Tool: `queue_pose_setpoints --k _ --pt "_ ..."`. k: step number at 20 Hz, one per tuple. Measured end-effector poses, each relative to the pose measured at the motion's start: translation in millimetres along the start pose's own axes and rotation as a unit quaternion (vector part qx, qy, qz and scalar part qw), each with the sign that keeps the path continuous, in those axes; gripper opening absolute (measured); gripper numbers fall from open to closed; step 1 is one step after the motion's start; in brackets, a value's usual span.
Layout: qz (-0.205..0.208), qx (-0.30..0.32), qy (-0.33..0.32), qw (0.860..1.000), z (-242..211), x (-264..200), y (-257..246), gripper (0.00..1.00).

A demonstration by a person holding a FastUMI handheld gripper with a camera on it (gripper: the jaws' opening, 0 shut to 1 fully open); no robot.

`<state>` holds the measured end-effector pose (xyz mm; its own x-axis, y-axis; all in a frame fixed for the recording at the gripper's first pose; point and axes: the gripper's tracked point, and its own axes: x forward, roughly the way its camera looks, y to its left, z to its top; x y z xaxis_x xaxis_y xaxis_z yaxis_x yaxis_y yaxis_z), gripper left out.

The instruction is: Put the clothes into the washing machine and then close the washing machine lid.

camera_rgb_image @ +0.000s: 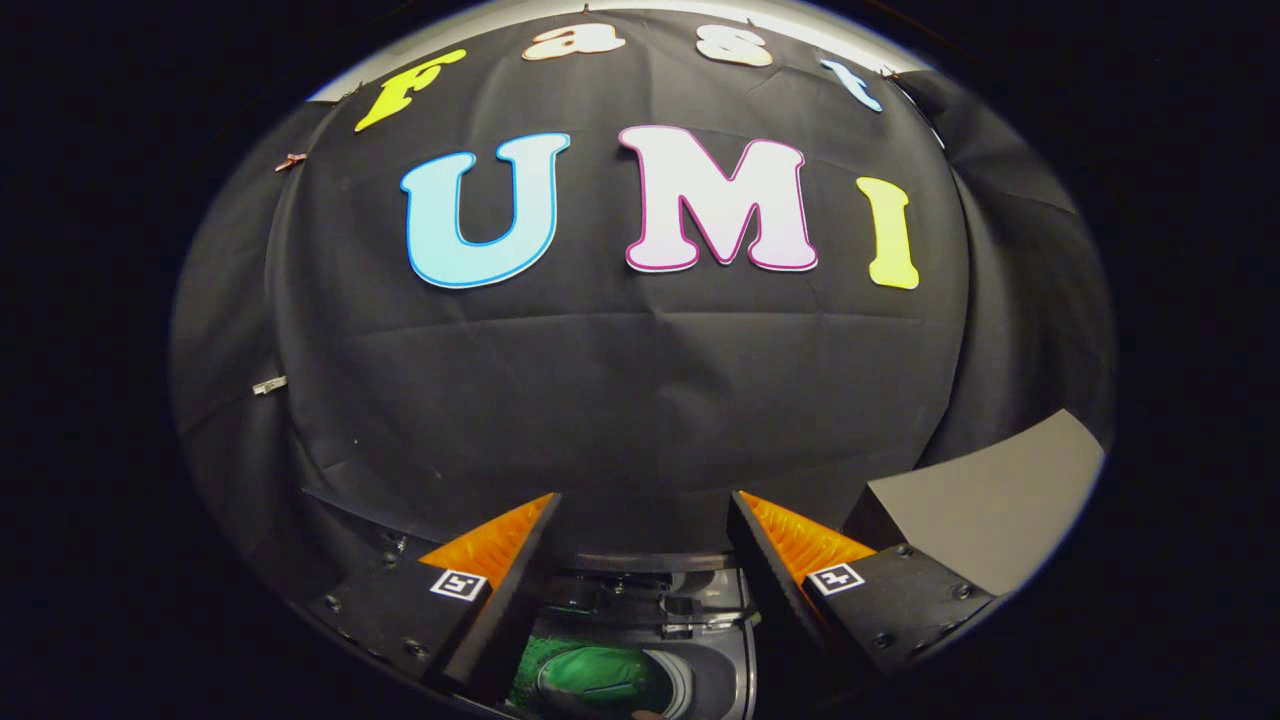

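Black cloth wall [640, 400] spans the background; we log a grey panel [990, 500] beside it, beyond the right finger. Item: gripper [645, 505], fingers wide apart and pressing on nothing, aimed at the cloth. Item: washing machine [690, 625], its open top seen low between the fingers, hinge parts at the back rim. Item: green clothes [590, 675] lying inside the machine's round drum opening, beneath the gap between our fingers.

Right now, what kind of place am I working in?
Likely a staged recording booth: black cloth wall beyond the open gripper, washing machine below with green clothes in its drum.
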<state>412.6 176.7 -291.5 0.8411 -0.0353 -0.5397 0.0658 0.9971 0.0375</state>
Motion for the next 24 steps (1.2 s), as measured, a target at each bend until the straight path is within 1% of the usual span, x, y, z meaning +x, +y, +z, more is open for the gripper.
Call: queue_pose_setpoints --k 3,6,13,20,24 --pt "0.004 0.004 0.019 1.0 -12 -24 1 1.0" --pt "0.0 0.0 0.038 0.999 -28 -43 1 1.0" --pt "0.003 0.011 0.078 0.997 -55 -71 4 0.99" --pt "0.01 0.003 0.077 0.997 -55 -88 10 0.99" --pt "0.023 0.001 0.066 0.998 -48 -104 13 0.99"
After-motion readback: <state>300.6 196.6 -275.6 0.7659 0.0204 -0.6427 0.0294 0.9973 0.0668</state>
